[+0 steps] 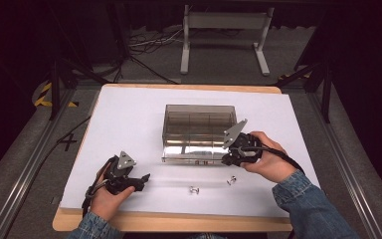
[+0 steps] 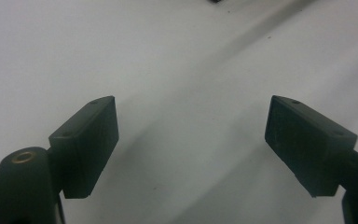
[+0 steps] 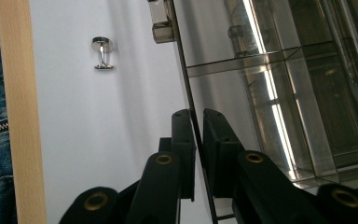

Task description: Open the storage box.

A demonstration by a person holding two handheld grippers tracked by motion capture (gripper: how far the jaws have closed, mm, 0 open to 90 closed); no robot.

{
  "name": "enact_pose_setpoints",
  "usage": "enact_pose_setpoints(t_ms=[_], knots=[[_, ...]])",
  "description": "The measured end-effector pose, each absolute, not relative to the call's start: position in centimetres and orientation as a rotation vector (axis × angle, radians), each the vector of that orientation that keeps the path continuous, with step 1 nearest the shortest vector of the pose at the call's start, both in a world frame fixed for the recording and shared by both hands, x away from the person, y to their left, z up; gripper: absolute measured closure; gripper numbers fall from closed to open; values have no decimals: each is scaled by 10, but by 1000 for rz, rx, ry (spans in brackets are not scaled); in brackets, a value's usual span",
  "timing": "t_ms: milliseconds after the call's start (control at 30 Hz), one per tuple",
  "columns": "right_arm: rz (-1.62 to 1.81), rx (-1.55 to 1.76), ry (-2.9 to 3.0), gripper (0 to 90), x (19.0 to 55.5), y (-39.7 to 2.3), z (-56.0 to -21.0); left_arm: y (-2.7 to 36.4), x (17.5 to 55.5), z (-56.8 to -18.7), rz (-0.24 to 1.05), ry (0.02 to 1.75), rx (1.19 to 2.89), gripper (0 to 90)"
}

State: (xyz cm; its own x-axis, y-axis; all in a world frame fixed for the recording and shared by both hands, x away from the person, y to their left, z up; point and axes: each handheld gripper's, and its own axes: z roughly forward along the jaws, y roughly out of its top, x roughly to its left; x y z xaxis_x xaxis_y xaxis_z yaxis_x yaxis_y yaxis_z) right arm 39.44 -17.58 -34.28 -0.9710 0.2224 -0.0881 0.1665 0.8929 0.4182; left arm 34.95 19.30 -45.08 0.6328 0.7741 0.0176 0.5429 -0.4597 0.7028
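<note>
**A dim room around a white-topped table**

The table [image 1: 129, 104] has a white top with a pale wooden edge showing along its near and far sides. It stands on a grey floor [image 1: 219, 59] in a dark room; the surroundings fade to black at the left, right and back. Behind the table stands a light grey metal frame [image 1: 225, 37] on two feet. Loose cables [image 1: 151, 45] lie on the floor near it. Yellow-and-black hazard tape [image 1: 45, 94] marks the floor at the left. Metal rails [image 1: 25, 169] run along the floor on both sides of the table. Light falls brightly on the tabletop.
</note>
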Motion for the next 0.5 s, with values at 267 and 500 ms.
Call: enact_pose_setpoints(t_ms=[267, 500], knots=[[678, 314, 2897, 780, 391, -180, -339, 193, 350, -451, 442, 1025, 2181, 183], [787, 347, 2839, 742, 380, -188, -328, 193, 350, -451, 438, 1024, 2185, 183]])
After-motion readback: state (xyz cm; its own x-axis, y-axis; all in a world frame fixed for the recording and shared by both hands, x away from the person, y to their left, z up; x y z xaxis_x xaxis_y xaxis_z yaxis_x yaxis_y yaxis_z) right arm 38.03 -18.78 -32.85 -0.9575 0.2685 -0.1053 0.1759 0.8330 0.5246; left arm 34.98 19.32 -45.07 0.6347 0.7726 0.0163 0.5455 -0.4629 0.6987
